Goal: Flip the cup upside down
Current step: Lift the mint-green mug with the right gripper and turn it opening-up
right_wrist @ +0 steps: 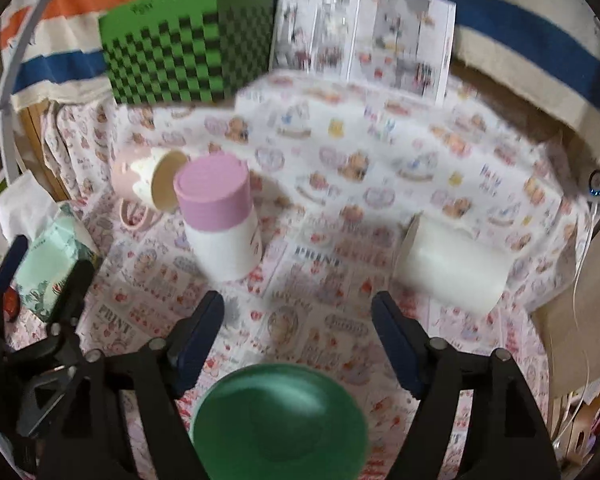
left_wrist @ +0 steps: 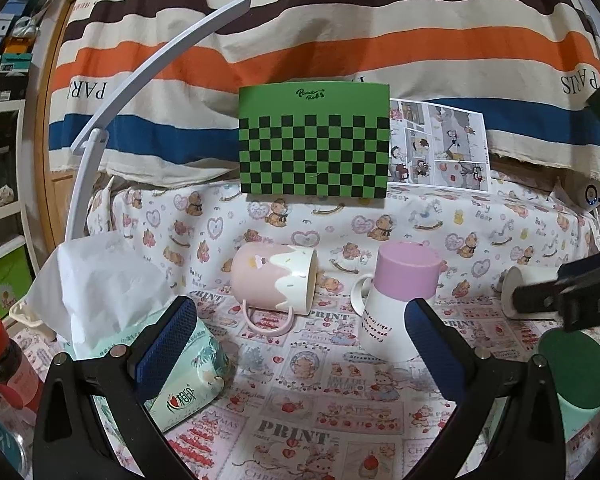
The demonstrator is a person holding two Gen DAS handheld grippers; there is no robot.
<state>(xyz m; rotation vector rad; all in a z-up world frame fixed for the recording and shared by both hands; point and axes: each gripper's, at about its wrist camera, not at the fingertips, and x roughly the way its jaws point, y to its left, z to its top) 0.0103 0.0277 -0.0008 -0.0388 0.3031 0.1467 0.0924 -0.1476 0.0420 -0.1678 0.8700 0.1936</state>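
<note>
Several cups are on the printed tablecloth. A pink cup with a cream drip pattern (left_wrist: 274, 280) (right_wrist: 146, 178) lies on its side, mouth to the right. A white mug with a purple base (left_wrist: 396, 300) (right_wrist: 220, 216) stands upside down. A white cup (left_wrist: 520, 294) (right_wrist: 448, 270) lies on its side at the right. A green cup (left_wrist: 578, 376) (right_wrist: 280, 420) stands upside down, just below my right gripper. My left gripper (left_wrist: 298, 340) is open and empty, short of the pink cup and the purple mug. My right gripper (right_wrist: 298, 332) is open and empty above the green cup; it also shows in the left wrist view (left_wrist: 572, 292).
A tissue pack (left_wrist: 180, 364) with a tissue sticking out lies at the left, beside a red-capped bottle (left_wrist: 8, 364). A green checkered box (left_wrist: 314, 140) and a comic sheet (left_wrist: 440, 146) stand at the back. A white curved lamp arm (left_wrist: 112, 120) rises at the left.
</note>
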